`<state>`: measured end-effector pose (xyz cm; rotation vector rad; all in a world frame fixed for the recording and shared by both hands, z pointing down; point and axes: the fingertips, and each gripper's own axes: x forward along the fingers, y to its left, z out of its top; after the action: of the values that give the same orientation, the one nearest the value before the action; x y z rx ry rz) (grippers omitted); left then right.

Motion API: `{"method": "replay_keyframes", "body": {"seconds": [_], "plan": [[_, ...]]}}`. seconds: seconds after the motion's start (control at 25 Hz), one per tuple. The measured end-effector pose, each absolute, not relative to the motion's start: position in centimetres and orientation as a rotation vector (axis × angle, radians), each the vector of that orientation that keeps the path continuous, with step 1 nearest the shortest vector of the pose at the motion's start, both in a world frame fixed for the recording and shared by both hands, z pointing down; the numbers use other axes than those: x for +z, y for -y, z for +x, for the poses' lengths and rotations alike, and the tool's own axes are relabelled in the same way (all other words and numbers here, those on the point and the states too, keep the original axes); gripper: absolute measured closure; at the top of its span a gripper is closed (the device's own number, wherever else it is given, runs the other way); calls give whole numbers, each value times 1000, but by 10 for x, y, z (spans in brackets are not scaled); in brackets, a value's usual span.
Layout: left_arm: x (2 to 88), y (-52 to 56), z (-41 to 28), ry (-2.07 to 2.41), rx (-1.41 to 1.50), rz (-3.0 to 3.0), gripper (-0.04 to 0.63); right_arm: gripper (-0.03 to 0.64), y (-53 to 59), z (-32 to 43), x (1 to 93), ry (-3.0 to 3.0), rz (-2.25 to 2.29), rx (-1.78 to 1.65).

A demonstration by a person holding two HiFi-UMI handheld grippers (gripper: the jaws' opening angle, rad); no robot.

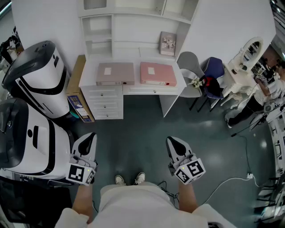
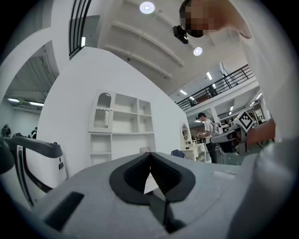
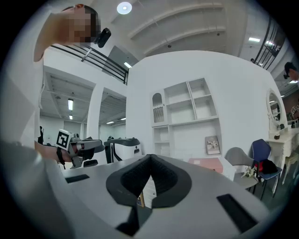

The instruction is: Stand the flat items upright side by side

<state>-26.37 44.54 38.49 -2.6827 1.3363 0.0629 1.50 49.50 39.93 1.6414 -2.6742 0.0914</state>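
A: Bright, even light overhead; round ceiling lamps (image 2: 146,7) glare white in both gripper views.
B: Fisheye bends straight lines, corners go black, nearest foreground looks soft. Head view sharp, shadows faint.

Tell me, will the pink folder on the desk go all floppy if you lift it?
Probably not: the pink folder looks thick and boxy with hard covers, so it should stay stiff. Its wide spine would likely let it stand without tipping. It might be heavy if full, but what is inside cannot be seen.
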Motion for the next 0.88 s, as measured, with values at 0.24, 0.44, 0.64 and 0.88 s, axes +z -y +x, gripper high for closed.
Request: {"method": "replay_keyframes", "body": {"seconds": [0.24, 0.44, 0.64, 0.88], "plan": [[383, -449, -240, -1341, 47, -2681, 580, 617, -497, 37, 397, 2691, 1628, 87], [383, -448, -224, -1336, 27, -2670, 580, 617, -495, 50, 402, 2697, 1608, 96], [385, -443, -214, -1353, -7, -2643, 580, 617, -488, 54, 404, 2787, 1550, 166], [375, -432, -204, -1405, -34, -2533, 572, 615, -475, 72, 403, 2820, 1519, 147]]}}
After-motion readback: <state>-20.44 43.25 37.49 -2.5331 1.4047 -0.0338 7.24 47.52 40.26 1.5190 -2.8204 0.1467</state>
